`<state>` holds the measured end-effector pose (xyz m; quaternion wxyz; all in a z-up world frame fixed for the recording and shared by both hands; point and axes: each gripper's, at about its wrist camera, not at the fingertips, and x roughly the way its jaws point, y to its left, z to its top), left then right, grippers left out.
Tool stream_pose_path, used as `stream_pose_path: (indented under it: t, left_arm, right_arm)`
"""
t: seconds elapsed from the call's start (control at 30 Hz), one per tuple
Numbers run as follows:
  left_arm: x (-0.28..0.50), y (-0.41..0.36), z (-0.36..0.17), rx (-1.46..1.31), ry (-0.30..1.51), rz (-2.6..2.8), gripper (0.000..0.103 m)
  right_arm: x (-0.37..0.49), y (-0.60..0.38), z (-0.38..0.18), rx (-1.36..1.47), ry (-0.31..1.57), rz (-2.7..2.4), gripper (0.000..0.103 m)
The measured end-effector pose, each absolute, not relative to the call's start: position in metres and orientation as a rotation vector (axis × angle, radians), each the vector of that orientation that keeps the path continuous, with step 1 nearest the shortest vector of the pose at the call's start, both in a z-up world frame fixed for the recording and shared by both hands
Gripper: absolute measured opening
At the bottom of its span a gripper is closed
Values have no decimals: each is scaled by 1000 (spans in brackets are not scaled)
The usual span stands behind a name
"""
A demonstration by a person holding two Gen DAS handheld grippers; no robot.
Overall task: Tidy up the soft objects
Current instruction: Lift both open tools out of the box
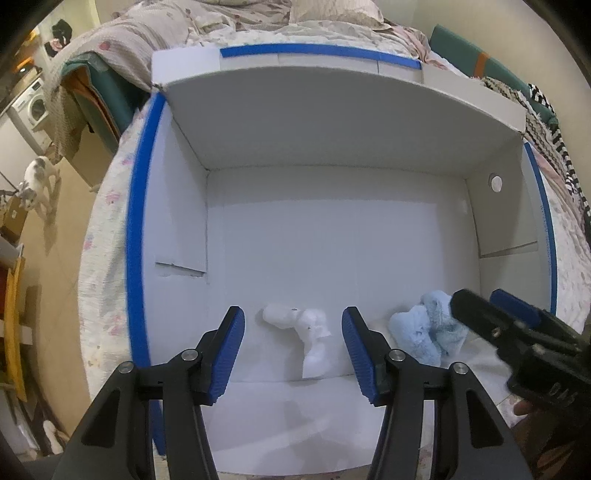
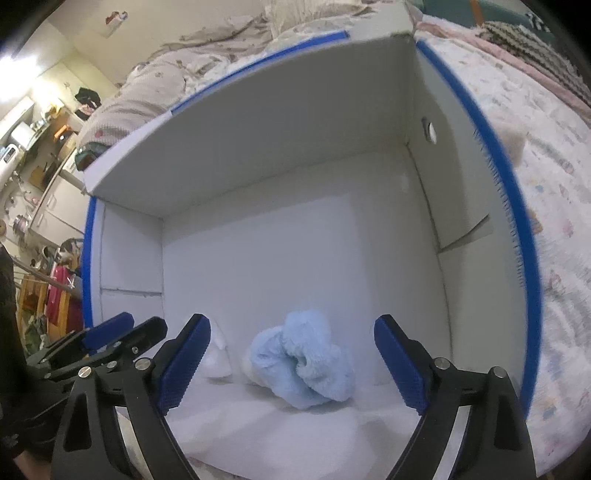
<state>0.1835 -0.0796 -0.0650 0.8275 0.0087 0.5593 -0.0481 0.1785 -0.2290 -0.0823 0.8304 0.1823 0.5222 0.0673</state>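
Note:
A white cardboard box with blue-taped rims (image 1: 135, 229) (image 2: 517, 206) lies open on a bed. On its floor lie a white soft toy (image 1: 303, 326), partly seen in the right wrist view (image 2: 218, 354), and a fluffy light-blue soft item (image 1: 424, 332) (image 2: 303, 362). My left gripper (image 1: 293, 332) is open and empty, its jaws either side of the white toy, just above it. My right gripper (image 2: 291, 347) is open and empty, its jaws framing the blue item; it shows in the left wrist view (image 1: 480, 306) beside the blue item.
The box's upright flaps (image 1: 332, 122) wall the far and side edges. The floral bedspread (image 2: 554, 184) surrounds the box, with crumpled blankets (image 1: 221, 22) beyond. A cat (image 1: 37, 184) stands on the floor at left near a washing machine (image 1: 33, 107) and clutter.

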Motion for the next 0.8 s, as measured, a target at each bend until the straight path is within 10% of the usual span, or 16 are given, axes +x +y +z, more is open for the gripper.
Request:
stream_pose_path:
  t: [0.8]
  left_arm:
    - [104, -13, -5, -79, 1025, -91, 54]
  right_arm:
    - [78, -249, -19, 274, 905, 56, 96]
